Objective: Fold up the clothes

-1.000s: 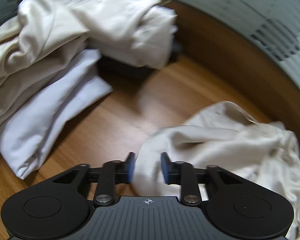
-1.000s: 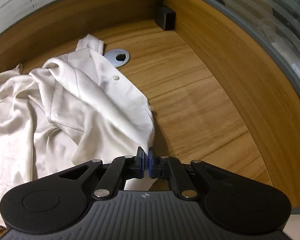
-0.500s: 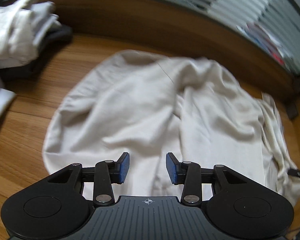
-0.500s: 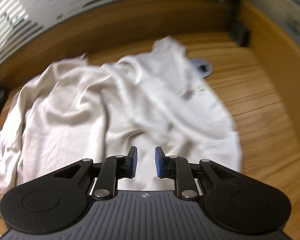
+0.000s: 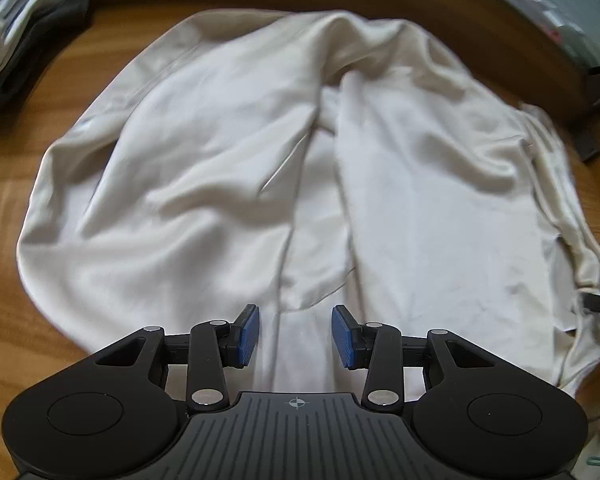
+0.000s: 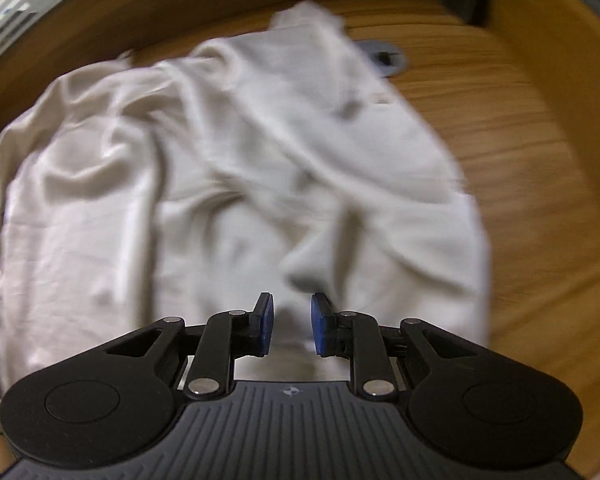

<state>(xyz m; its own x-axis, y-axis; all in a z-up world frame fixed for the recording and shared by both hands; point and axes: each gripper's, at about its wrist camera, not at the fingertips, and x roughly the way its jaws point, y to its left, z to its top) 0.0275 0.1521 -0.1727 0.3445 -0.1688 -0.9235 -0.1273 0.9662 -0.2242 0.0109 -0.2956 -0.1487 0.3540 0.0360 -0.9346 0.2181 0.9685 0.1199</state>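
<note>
A cream satin shirt (image 5: 228, 168) lies spread and wrinkled on the wooden table (image 5: 4, 320), its front panels parted down the middle. It also shows in the right wrist view (image 6: 204, 184), blurred by motion. My left gripper (image 5: 295, 334) is open and empty, hovering above the shirt's near hem at the opening. My right gripper (image 6: 291, 330) is open and empty, above the near hem by a raised fold (image 6: 308, 272).
A pile of white and dark clothes (image 5: 16, 20) sits at the far left. A grey cable grommet (image 6: 386, 58) is set in the table beyond the shirt. A wooden wall (image 6: 560, 80) curves around the back and right. A dark box (image 5: 588, 144) stands at far right.
Both grippers let go of the shirt's edge and opened. Both views swung to look over the shirt, which now lies spread out on the table.
</note>
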